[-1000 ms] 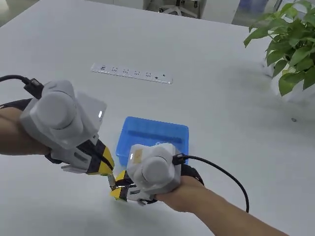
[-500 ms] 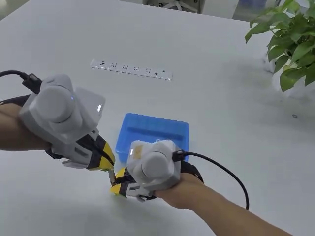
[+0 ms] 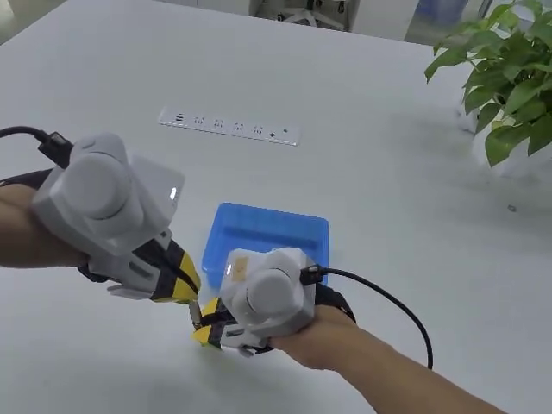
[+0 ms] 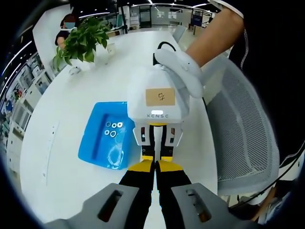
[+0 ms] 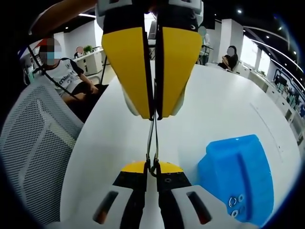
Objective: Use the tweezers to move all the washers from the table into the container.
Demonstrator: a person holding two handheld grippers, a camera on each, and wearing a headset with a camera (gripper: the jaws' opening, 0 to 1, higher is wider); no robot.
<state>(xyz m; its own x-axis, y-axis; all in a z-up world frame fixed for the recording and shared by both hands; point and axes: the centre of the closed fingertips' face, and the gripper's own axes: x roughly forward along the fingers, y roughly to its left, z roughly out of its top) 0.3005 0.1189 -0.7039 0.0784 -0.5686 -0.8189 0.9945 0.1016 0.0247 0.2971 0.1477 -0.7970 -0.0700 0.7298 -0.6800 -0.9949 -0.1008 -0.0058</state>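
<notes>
We still clench the left gripper (image 4: 155, 166) and right gripper (image 5: 151, 169) tip to tip on the tweezers (image 5: 152, 136) between them, handover seemingly unfinished, with washers (image 4: 113, 129) lying in the blue container (image 3: 259, 226) just beside the right one.

Blue container (image 3: 267, 228), silvery washers (image 4: 114, 125), white table (image 3: 388, 129) (the plant (image 3: 509, 78) green).
</notes>
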